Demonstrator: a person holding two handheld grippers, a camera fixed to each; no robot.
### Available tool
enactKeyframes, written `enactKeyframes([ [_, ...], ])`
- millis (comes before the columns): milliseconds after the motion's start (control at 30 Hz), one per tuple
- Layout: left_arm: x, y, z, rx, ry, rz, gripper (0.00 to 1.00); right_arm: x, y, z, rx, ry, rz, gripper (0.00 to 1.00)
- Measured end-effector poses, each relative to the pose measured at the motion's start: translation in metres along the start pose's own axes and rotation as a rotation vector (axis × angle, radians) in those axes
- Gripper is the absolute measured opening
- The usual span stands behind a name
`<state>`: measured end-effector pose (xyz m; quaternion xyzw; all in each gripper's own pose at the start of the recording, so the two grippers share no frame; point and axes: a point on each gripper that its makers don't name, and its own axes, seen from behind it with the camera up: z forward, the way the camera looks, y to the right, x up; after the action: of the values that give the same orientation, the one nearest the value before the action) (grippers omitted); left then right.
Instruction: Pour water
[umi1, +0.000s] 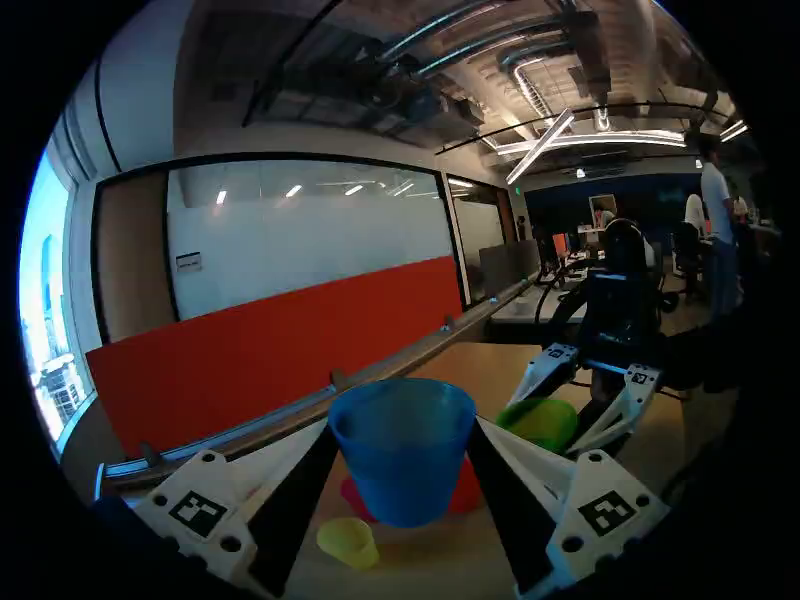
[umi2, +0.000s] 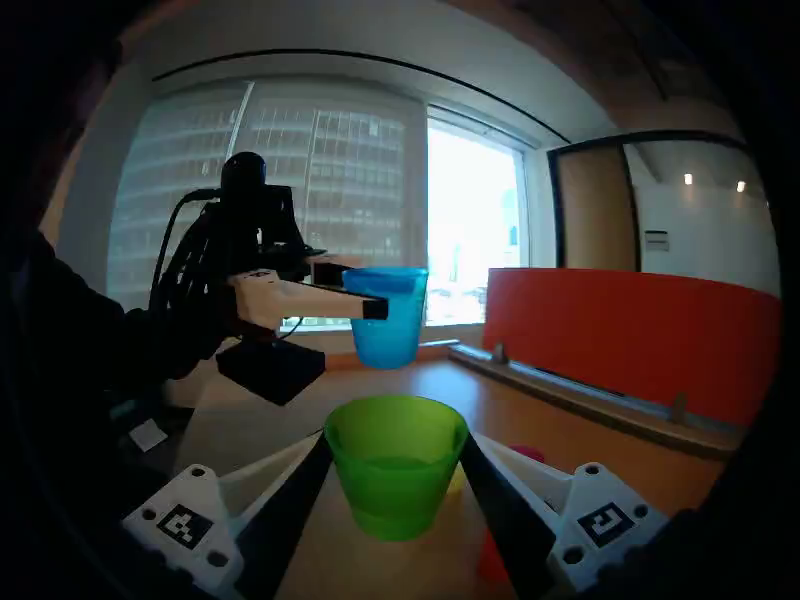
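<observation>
Two grippers hovered level: the left gripper (umi1: 403, 437) clamped an upright blue cup (umi1: 403, 480), the right gripper (umi2: 396, 452) a green cup (umi2: 396, 500); a pink thing (umi1: 466, 492) lay mostly hidden behind.

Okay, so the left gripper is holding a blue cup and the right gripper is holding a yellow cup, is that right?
Not quite: the right gripper holds a green cup, not a yellow one, as the right gripper view shows. The left gripper does hold a blue cup. The small yellow cup stands on the table, in neither gripper.
</observation>
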<state>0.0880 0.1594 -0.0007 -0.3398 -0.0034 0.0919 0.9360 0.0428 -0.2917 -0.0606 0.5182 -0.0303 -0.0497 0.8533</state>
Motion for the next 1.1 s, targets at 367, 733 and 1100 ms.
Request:
enactKeyframes([
  [367, -0.049, 0.000, 0.003, -0.021, -0.110, -0.035, 0.86, -0.011, 0.012, -0.014, -0.012, -0.051, 0.038, 0.91],
  [733, -0.097, 0.006, 0.009, -0.051, -0.212, -0.037, 0.87, -0.040, 0.023, -0.030, -0.022, -0.150, 0.039, 0.91],
  [1100, -0.140, 0.021, 0.015, -0.097, -0.310, -0.023, 0.87, -0.061, 0.035, -0.039, -0.032, -0.228, 0.037, 0.91],
])
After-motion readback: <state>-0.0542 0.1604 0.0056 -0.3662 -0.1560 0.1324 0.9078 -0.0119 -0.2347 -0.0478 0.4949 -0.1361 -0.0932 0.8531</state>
